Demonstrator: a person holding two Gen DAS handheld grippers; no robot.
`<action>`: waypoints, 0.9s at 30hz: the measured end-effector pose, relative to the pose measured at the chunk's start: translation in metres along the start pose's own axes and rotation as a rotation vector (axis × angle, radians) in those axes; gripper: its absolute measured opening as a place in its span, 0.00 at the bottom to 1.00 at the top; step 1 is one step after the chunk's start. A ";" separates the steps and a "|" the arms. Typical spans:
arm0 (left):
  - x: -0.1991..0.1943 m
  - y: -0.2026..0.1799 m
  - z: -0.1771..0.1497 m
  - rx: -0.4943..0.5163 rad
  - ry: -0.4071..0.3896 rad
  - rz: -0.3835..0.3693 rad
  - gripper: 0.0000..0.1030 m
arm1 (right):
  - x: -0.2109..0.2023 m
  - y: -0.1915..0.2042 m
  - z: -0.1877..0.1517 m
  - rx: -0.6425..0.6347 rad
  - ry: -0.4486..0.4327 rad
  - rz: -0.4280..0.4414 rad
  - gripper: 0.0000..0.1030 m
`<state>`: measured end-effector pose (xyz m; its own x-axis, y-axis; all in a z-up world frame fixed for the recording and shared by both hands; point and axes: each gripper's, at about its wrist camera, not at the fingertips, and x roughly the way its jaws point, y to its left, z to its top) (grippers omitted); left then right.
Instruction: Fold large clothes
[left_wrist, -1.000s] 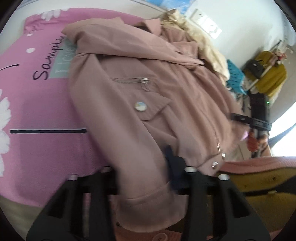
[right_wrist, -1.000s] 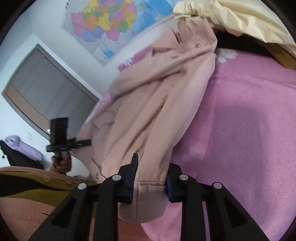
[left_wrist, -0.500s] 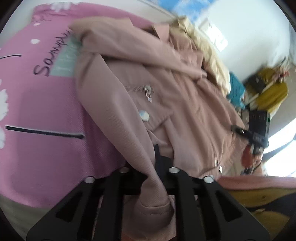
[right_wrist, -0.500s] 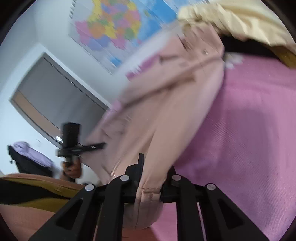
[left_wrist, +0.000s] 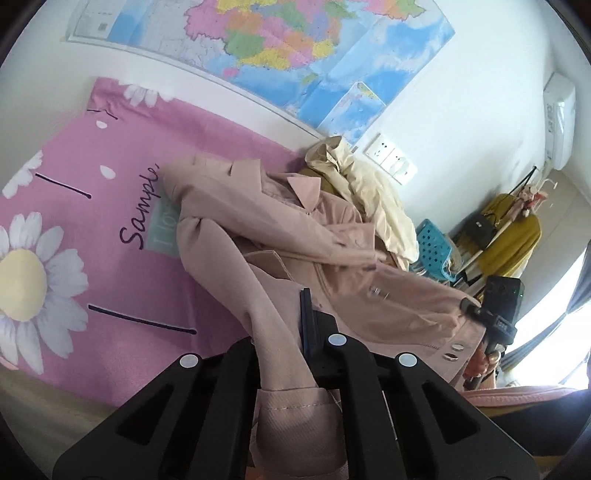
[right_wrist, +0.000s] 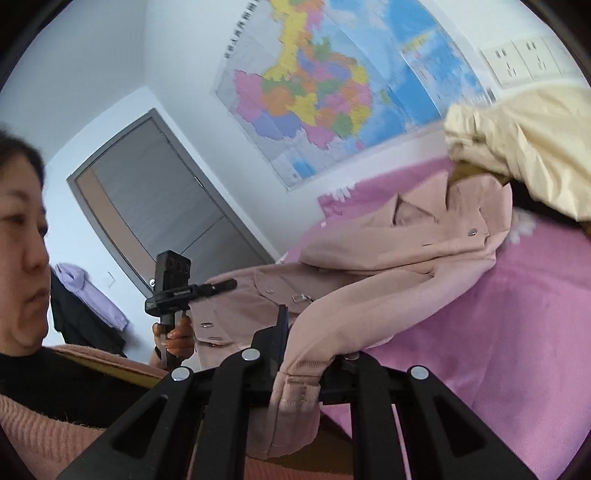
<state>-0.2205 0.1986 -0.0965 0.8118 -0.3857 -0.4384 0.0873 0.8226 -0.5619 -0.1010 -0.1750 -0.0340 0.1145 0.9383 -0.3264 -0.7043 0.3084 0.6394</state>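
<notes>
A dusty pink jacket (left_wrist: 295, 236) lies on the pink flowered bedspread (left_wrist: 92, 229), collar toward the wall. My left gripper (left_wrist: 284, 343) is shut on the cuff end of one sleeve (left_wrist: 280, 350) and holds it lifted off the bed. My right gripper (right_wrist: 306, 354) is shut on the cuff end of the other sleeve (right_wrist: 332, 325), also lifted, with the jacket body (right_wrist: 406, 243) stretching away toward the wall. The other gripper shows in each view, at the jacket's hem (left_wrist: 495, 314) (right_wrist: 173, 288).
A cream garment (left_wrist: 369, 192) is heaped by the wall beyond the collar. A map (left_wrist: 295, 44) hangs above the bed. A blue basket (left_wrist: 432, 251) and a rack with yellow clothing (left_wrist: 509, 240) stand to the right. A door (right_wrist: 155, 206) is to the left.
Both grippers rose and tilted up, lifting the sleeve cuffs off the bed. The jacket now hangs stretched from both cuffs, and the wall and map have come into view.
</notes>
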 end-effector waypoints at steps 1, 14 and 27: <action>0.003 0.000 0.001 0.002 0.013 -0.002 0.03 | 0.002 -0.006 0.000 0.018 0.007 -0.018 0.11; 0.021 0.008 0.058 -0.001 0.043 0.039 0.05 | 0.014 -0.036 0.046 0.134 -0.066 -0.067 0.12; 0.061 0.013 0.139 0.024 0.086 0.072 0.05 | 0.038 -0.073 0.113 0.199 -0.107 -0.110 0.12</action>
<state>-0.0895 0.2438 -0.0337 0.7641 -0.3591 -0.5359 0.0454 0.8586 -0.5106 0.0339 -0.1436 -0.0139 0.2641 0.9053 -0.3326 -0.5326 0.4244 0.7323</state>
